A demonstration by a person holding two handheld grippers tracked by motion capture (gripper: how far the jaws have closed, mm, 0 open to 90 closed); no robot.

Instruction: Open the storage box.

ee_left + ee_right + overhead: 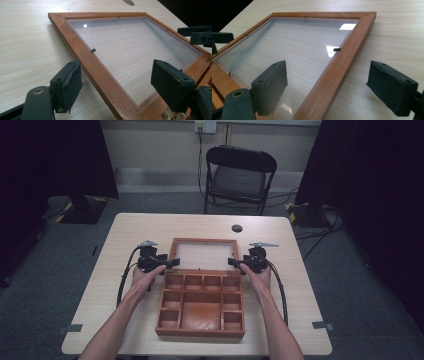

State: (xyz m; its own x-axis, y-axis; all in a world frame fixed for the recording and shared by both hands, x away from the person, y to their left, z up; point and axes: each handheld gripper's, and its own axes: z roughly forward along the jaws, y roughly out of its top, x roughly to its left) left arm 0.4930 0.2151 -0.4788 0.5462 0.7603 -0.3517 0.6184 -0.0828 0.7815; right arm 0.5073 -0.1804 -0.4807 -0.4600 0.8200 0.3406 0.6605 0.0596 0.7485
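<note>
Lid (204,255) of the wooden box (201,306) is laid open flat on the tabletop (295,290). Its side rails are straddled by the left hand-held gripper (172,263) and right hand-held gripper (233,262), jaws apart, untouched.

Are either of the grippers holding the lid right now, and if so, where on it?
Nothing is held. The left gripper and right gripper each straddle a side rail of the glass lid, fingers open and clear of the wood.

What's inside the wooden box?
The wooden box holds bare wooden compartments with nothing visible in them. Its glass lid lies open flat, the table showing through. The compartments' near corners are hidden.
</note>
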